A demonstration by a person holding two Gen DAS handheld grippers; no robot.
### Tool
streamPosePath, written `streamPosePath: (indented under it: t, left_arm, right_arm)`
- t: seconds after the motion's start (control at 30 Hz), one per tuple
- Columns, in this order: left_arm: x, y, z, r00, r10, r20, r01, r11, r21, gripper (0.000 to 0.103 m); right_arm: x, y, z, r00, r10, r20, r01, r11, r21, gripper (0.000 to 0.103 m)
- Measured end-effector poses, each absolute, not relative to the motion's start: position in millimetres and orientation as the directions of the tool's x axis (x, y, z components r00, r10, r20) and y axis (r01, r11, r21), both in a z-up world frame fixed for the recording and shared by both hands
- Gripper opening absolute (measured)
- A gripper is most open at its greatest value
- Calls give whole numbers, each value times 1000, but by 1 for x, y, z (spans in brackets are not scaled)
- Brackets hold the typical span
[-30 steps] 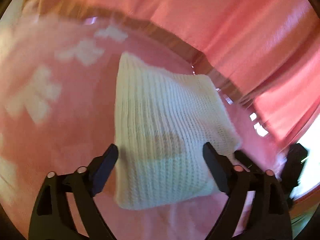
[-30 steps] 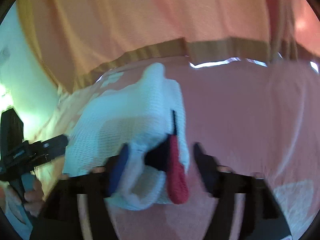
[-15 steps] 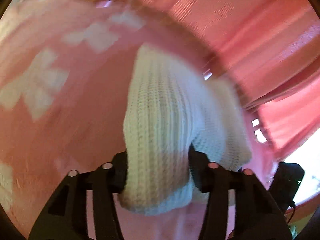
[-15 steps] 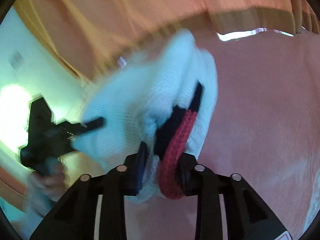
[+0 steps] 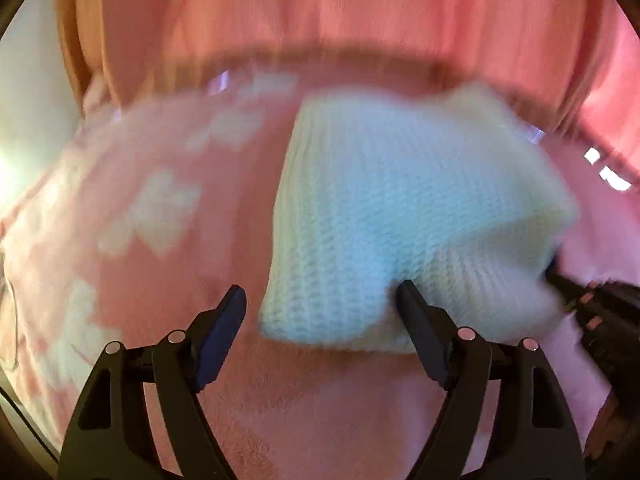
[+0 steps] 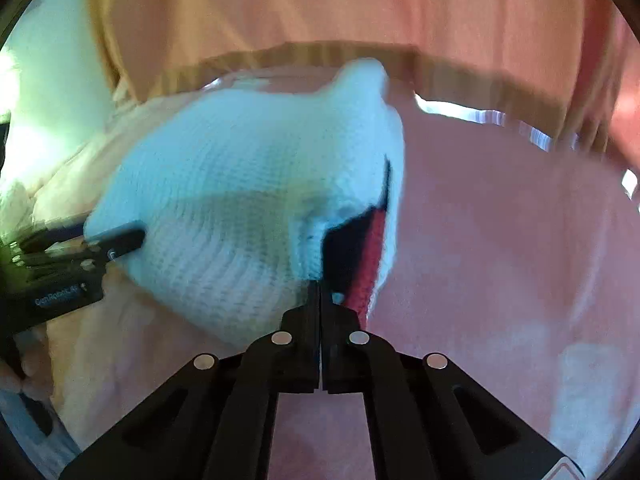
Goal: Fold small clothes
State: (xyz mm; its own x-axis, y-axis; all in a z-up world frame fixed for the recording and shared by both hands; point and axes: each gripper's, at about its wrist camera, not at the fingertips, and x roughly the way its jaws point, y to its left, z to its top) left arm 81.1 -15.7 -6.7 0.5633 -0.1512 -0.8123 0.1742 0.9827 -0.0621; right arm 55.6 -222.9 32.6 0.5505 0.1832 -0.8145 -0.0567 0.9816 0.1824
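Right gripper [image 6: 320, 300] fingers just closed, pinching white knit garment [image 6: 248, 184] edge; left gripper [image 5: 320, 316] fingers reopened, releasing it. Fold step underway; next, carry pinched edge across.

Left claw [image 5: 320, 312] has just been opening, pads apparently off anything; right claw [image 6: 320, 292] is clamped shut.
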Motion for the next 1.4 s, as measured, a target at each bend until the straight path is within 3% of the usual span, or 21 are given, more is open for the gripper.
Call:
streamPosePath:
  t: [0.07,0.2,0.23,0.27,0.3,0.33,0.37,0.53,0.67,0.97,1.4]
  left_arm:
    - [77,-11,2,585,-188,-789,160,980,-115,75]
    - [46,-11,31,695,-164,-700,180,982,-51,78]
    - [39,-11,35,713,-164,-682,178,983,-50,82]
    - [28,-10,41,738,-173,-652,182,982,-54,84]
    - [18,-11,45,758,-182,-627,189,980,-56,88]
    - [9,-13,48,774,-193,-603,202,978,-54,92]
    - [4,-17,50,784,-199,-587,211,976,-49,94]
    - [-26,-37,39,809,-173,-562,213,977,5,98]
    - [-27,-49,25,804,-81,-589,170,981,97,98]
    - [-27,-38,16,792,-13,-611,85,993,88,98]
    - [-29,-35,12,775,-26,-631,106,990,89,98]
  right_arm:
    - [50,-231,51,548,201,-812,-28,975,222,0]
    - [13,-223,99,626,124,-770,-50,992,120,4]
    - [4,-223,103,643,106,-759,-47,994,99,12]
    - [-9,-222,109,665,63,-744,-29,998,58,32]
    - [-17,-224,111,683,28,-730,-10,1000,29,41]
    - [-30,-226,110,704,2,-711,11,1000,13,60]
    - [-38,-226,107,716,-13,-698,25,1000,7,69]
    - [-44,-218,83,693,-113,-712,85,994,-75,70]
    - [-45,-214,79,710,-129,-692,112,991,-70,78]
    - [-46,-213,68,691,-85,-718,116,993,-6,81]
    - [-44,-208,63,685,-87,-723,121,993,-5,83]
